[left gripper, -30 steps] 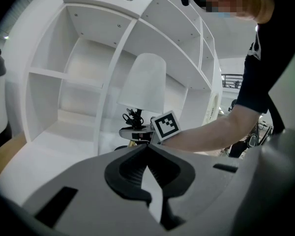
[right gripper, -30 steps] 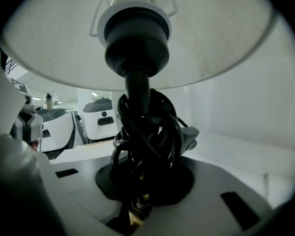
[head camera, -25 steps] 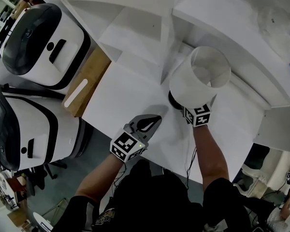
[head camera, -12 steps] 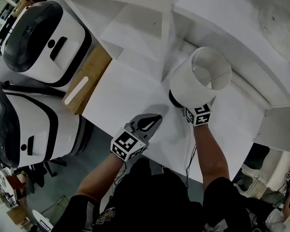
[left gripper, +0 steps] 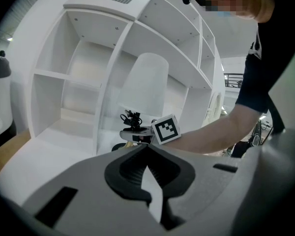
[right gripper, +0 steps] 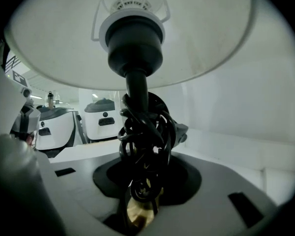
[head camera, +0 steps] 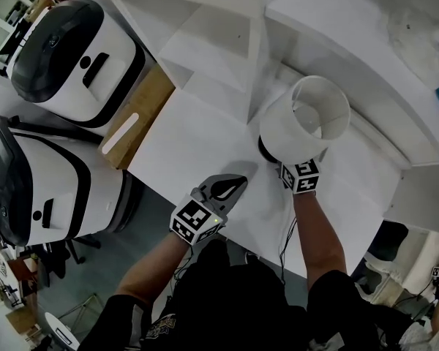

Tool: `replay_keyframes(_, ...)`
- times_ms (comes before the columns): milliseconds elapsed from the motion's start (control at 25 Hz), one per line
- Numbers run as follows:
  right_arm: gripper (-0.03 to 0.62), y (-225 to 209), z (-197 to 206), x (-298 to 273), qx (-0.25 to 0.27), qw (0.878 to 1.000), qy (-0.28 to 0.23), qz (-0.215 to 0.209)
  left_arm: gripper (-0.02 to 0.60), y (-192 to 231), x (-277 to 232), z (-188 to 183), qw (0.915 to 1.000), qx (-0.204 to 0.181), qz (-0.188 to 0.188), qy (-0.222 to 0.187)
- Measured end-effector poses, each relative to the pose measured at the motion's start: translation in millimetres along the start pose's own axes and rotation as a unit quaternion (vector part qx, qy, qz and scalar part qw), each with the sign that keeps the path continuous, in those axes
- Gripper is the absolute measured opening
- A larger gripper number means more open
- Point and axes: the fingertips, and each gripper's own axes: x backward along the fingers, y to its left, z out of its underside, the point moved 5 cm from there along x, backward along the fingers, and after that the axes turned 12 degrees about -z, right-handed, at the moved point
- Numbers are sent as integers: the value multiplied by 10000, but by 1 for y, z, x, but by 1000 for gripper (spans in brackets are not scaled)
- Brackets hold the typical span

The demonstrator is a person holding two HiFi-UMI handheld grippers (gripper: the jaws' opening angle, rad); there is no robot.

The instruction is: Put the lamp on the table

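The lamp (head camera: 307, 119) stands on the table (head camera: 183, 145). The right gripper (right gripper: 145, 181) is opening its jaws around the lamp's pole and bundled cord (right gripper: 145, 132). The left gripper (left gripper: 147, 173), left of the lamp, is pressed together and empty. The cord could snag a jaw and tip the lamp.

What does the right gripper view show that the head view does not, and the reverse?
Only the right gripper view: the lamp stem wrapped in coiled cord, standing between the opening jaws of the right gripper. Only the head view: the open top of the lampshade, the left gripper and the wooden board. Both: the lampshade, the white table and the two white machines.
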Motion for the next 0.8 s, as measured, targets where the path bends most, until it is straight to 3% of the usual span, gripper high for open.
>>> replay_keyframes(520,133,24,18,87,-494,9987,126,44,6,-41,22,8,9997,52,-223,-64)
replay_keyframes(680,37,49,5,122,-489,9986,14,-194,6,-62,33,14,9990,159,-390,-119)
replay_keyframes(800,26,72,-9,144,-432,9975,-21,-556,6,-81,43,16,9981,207,-557,-179)
